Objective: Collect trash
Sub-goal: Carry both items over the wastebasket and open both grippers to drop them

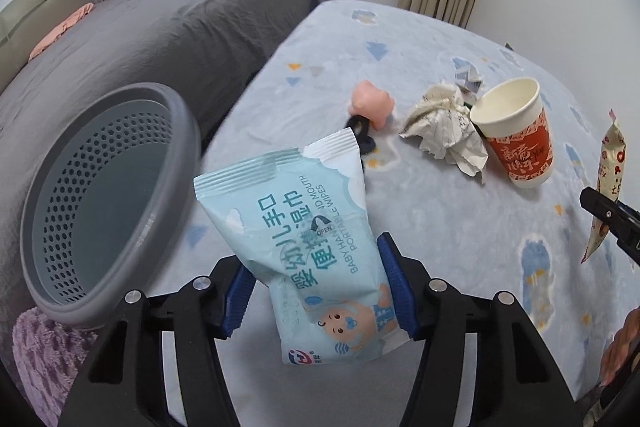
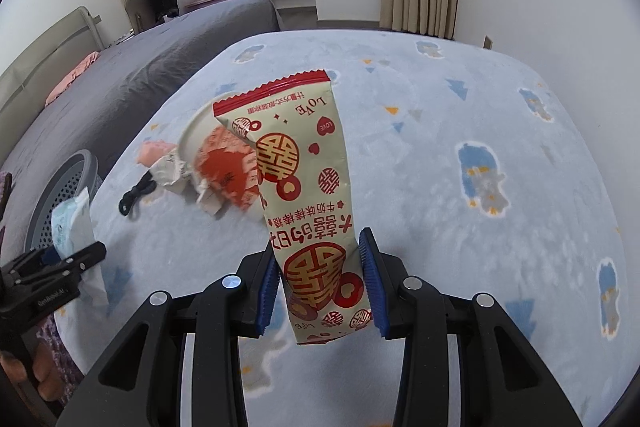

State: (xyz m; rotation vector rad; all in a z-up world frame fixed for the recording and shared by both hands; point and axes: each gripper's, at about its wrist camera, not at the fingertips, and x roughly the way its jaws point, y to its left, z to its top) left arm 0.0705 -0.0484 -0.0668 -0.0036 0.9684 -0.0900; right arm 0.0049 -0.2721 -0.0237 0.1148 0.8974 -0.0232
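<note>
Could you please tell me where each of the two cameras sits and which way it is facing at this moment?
Left wrist: rides the left gripper, looking forward over the blue bedspread; its fingers clamp a wipes pack beside the grey basket; the right gripper's tip enters at the right edge.
Right wrist: rides the right gripper, facing the window; it clamps a red-and-cream wrapper; the left gripper and a hand show lower left.
Shared: basket, wipes pack, wrapper, paper cup, crumpled paper, pink toy.

wipes pack (image 1: 320,247): "BABY HAND MOUTH PORTABLE WIPES", "OPEN" at centre; paper cup (image 1: 516,135) at 2 o'clock: "YEAR" | snack wrapper (image 2: 308,195): "LOVE" upside down at 12 o'clock, 囍 signs
</note>
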